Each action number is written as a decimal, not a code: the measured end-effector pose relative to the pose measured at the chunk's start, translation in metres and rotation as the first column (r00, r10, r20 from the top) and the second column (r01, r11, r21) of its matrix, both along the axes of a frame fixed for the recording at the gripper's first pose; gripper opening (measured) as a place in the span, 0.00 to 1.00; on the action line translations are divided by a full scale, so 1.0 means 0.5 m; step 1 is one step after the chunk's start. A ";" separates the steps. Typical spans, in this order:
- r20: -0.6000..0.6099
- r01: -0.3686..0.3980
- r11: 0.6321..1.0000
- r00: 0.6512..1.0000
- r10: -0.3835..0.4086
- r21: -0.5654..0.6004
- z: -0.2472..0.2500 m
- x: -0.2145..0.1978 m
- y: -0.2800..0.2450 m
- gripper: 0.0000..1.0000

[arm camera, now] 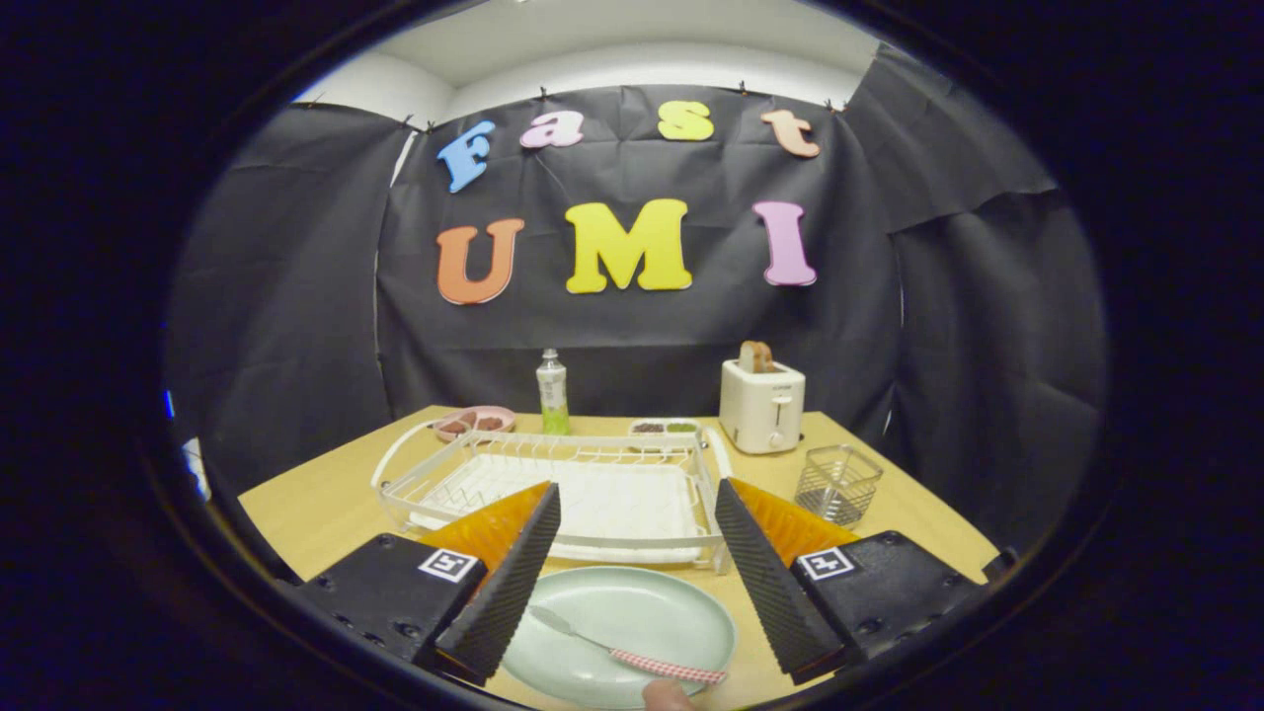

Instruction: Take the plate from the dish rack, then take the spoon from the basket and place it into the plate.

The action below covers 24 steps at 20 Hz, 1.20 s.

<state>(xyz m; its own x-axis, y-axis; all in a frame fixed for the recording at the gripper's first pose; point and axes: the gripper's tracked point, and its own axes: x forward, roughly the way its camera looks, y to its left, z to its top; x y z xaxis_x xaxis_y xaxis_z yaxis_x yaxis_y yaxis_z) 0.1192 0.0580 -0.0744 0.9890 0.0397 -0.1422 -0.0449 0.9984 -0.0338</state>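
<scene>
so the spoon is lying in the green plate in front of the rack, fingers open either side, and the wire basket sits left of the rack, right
Not quite: the wire basket sits right of the dish rack, in front of the toaster, as the gripper view shows. The rest holds: the spoon lies in the green plate in front of the rack, and the gripper has its fingers open on either side.

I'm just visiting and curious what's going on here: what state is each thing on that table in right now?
Gripper: open, fingers apart over the plate.
Plate: flat on the table, before the rack.
Spoon: lying in the plate.
Dish rack: empty.
Wire basket: upright, empty.
Toaster: bread sticking up.
Bottle: upright, capped.
</scene>
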 end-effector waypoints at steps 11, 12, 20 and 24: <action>0.127 0.027 0.997 0.991 -0.035 0.066 0.109 -0.142 -0.087 1.00; 0.128 0.018 0.998 0.991 -0.026 0.067 0.108 -0.146 -0.090 1.00; 0.124 0.020 0.994 0.992 -0.033 0.104 0.103 -0.173 -0.146 1.00; 0.152 0.036 0.993 0.987 -0.053 0.114 0.112 -0.181 -0.171 1.00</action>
